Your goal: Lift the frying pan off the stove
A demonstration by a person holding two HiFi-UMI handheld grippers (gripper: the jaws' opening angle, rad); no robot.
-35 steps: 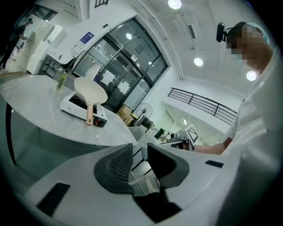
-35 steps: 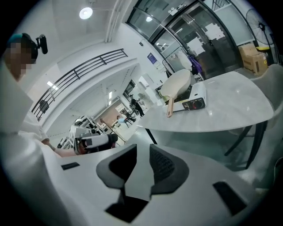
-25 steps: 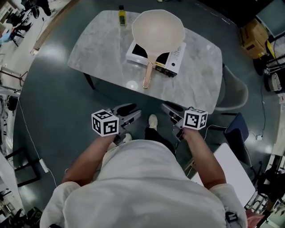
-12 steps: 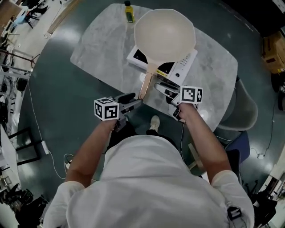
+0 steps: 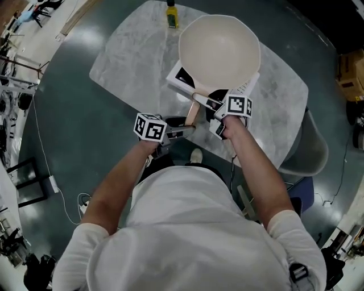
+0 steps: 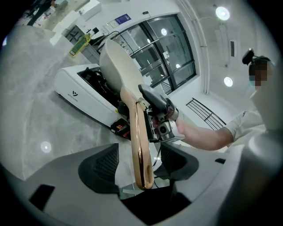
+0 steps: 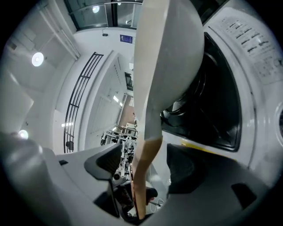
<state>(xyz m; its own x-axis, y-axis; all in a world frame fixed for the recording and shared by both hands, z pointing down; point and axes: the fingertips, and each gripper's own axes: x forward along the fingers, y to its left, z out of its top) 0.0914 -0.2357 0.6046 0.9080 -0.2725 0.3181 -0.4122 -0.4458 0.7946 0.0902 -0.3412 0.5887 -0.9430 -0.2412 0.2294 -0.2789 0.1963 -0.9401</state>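
A cream frying pan sits on a white portable stove on the marble table. Its copper-coloured handle points toward me. My left gripper is at the handle's free end; in the left gripper view the handle runs between the dark pads, which stand clear of it as the jaws are opening. My right gripper straddles the handle nearer the bowl. In the right gripper view the handle lies between its pads untouched, those jaws also opening, with the pan and stove beyond.
A yellow-green bottle stands at the table's far edge, behind the pan. A grey chair sits off the table's right side. Dark floor surrounds the table. In the left gripper view the hand on the right gripper is just past the handle.
Both grippers have moved forward from over the floor to the pan handle and now straddle it. Their jaws stand wider than before. The pan has not moved on the stove.
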